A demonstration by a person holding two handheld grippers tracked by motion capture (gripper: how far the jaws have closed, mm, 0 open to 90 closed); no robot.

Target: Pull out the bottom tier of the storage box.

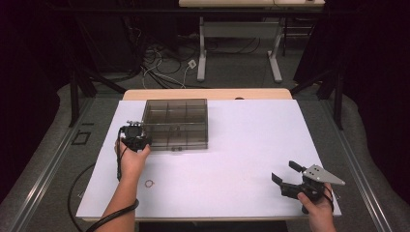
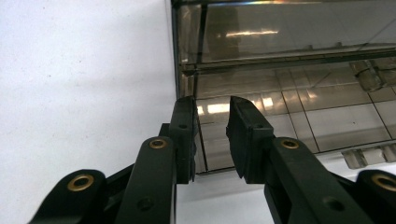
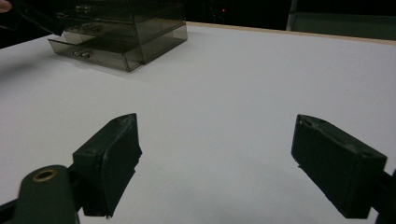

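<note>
Right gripper [image 1: 285,175] idles near-right with fingers wide apart over bare table [image 1: 232,145], while the left gripper [image 2: 212,119] steadies the smoky box [image 1: 176,123] at far-left, fingers narrowly apart around its near-left corner wall.

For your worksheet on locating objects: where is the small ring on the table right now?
In the high view, the ring lies on the white table, near its front left, just right of the person's left forearm.

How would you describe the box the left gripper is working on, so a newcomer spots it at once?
Start from the white table and look to its far left part. There sits a smoky see-through plastic box with drawers and inner dividers, its lowest drawer pulled slightly out. It is the one big thing there; the left gripper is at its corner.
</note>
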